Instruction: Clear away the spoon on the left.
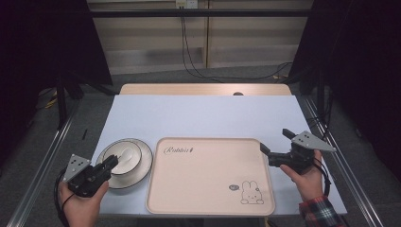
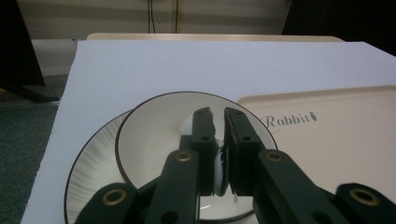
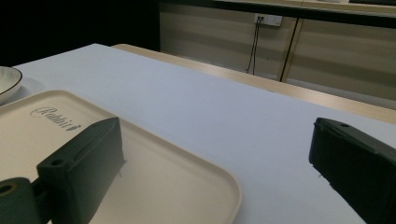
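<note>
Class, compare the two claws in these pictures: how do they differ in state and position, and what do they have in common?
The left claw is shut on a white spoon in the bowl; the right claw is open and grips nothing. The left claw sits over the bowl on its plate, left of the tray; the right claw straddles the tray's right edge. Both are black, hand-held, and aimed forward across the table.

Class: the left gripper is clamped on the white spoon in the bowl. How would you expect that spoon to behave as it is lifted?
The spoon looks like glazed ceramic, so probably stiff and slippery between the left gripper pads. Gripped by its narrow handle, it may pivot. It likely chips if dropped into the bowl.
</note>
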